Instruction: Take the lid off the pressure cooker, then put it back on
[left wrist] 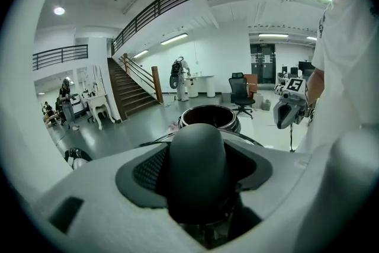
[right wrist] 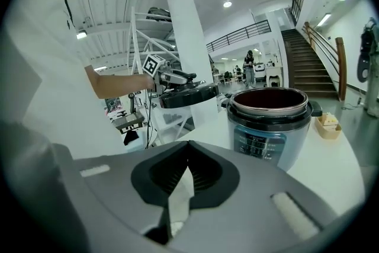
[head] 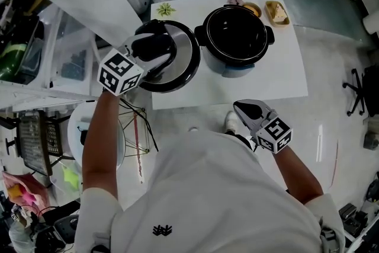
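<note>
**Task item.** The round black-and-steel lid (head: 185,65) is off the silver pressure cooker with a black rim (head: 237,38). It hangs in the air just to the left of the cooker, over the left part of the white tabletop (head: 284,71) and partly past its edge. The right gripper view shows it at about rim height (right wrist: 189,93), slightly tilted and touching nothing below. The cooker stands open with its dark inner pot exposed.

**Left gripper** (head: 151,50). Its fingers (left wrist: 118,198) are clamped on the lid's domed black knob (left wrist: 198,169), which fills the gap between them. The knob is the only central handle, so this grip keeps the lid balanced and nearly level.

**Right gripper** (head: 249,111). It is held back near the person's body, off the tabletop and well apart from the cooker. Its fingers (right wrist: 148,178) are closed together on nothing. Judgement: it is kept out of the lid's path.

**Stage.** Judgement: removal is complete and refitting is not yet done. The lid must be centred over the rim and lowered flat, because a tilted approach risks catching one edge.
</note>
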